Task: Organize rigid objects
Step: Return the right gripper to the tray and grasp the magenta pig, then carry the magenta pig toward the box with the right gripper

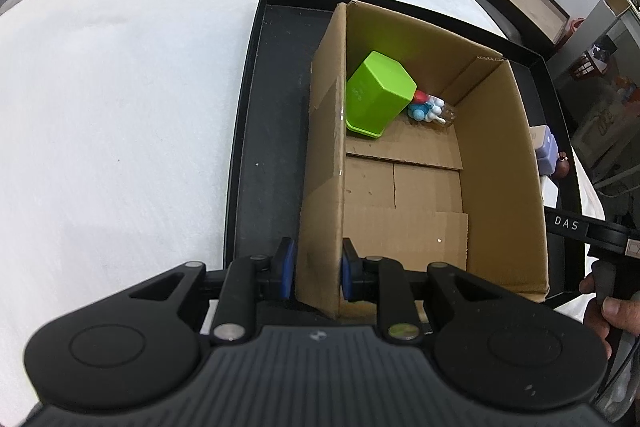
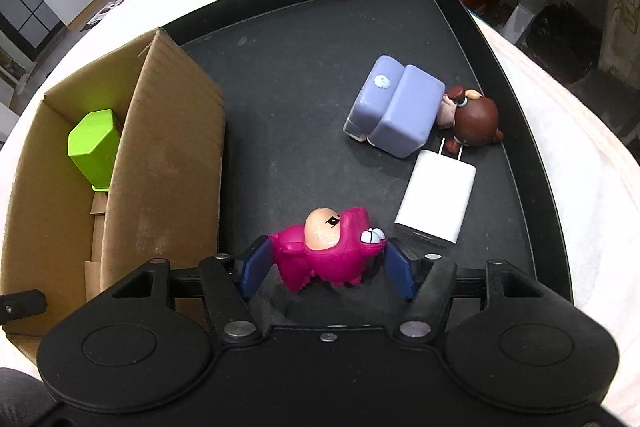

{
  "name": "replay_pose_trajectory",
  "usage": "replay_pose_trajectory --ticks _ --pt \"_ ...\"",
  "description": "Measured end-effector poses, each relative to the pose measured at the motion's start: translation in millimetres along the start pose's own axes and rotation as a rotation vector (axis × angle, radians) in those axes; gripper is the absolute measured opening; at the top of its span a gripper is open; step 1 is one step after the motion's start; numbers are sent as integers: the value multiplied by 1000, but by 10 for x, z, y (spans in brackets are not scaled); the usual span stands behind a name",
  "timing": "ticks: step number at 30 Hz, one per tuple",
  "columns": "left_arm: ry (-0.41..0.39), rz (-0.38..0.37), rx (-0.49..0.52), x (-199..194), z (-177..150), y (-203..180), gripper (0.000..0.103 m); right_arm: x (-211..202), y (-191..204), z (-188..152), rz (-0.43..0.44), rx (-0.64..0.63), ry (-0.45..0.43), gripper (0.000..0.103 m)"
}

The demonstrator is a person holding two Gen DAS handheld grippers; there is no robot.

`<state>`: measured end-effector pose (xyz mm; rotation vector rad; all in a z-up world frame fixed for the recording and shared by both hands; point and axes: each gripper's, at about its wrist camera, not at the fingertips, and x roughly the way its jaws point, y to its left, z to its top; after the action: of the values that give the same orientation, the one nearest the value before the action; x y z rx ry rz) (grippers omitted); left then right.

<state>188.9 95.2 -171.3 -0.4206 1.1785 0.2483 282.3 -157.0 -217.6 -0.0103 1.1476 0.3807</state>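
1. The left claw point(image 1: 316, 273) is seen clenched on the near left wall of the cardboard box point(image 1: 500, 163); one blue pad point(image 1: 287, 269) lies against the outside of the wall and the other against the inside.
2. The cardboard box is seen standing open inside a black tray point(image 1: 260, 131), which rests on a white-covered tabletop point(image 1: 120, 87).
3. A green plastic container point(image 1: 376, 95) is seen tipped on its side in the far left corner of the box, with a small blue, white and red toy point(image 1: 428, 109) just beside it.
4. The right claw point(image 2: 326, 269) is seen lowered over the tray floor to the right of the box, its jaws standing apart on either side of a magenta dinosaur-suit figurine point(image 2: 326, 253).
5. The left blue pad point(image 2: 256, 267) lies close to the figurine's flank; whether it touches cannot be told. The right pad is seen slightly apart from it, so the grip is not closed.
6. A white charger plug point(image 2: 436, 199) is seen just beyond the figurine, further from the box.
7. A lilac block-shaped toy point(image 2: 396, 107) and a brown-haired doll figure point(image 2: 476, 119) are seen touching each other beyond the charger, near the tray's right rim.
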Motion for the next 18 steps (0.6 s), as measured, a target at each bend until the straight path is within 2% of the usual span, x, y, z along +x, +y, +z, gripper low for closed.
replay_pose_trajectory --ticks 5,9,18 --pt "-11 4 -14 -19 -32 7 22 -98 6 -56 -8 -16 -15 55" --pt "-20 2 -20 -24 -55 18 22 -125 15 -98 -18 -16 -7 55" --pt "-29 -18 -24 -52 -84 30 22 -30 116 -83 -38 -42 5 61"
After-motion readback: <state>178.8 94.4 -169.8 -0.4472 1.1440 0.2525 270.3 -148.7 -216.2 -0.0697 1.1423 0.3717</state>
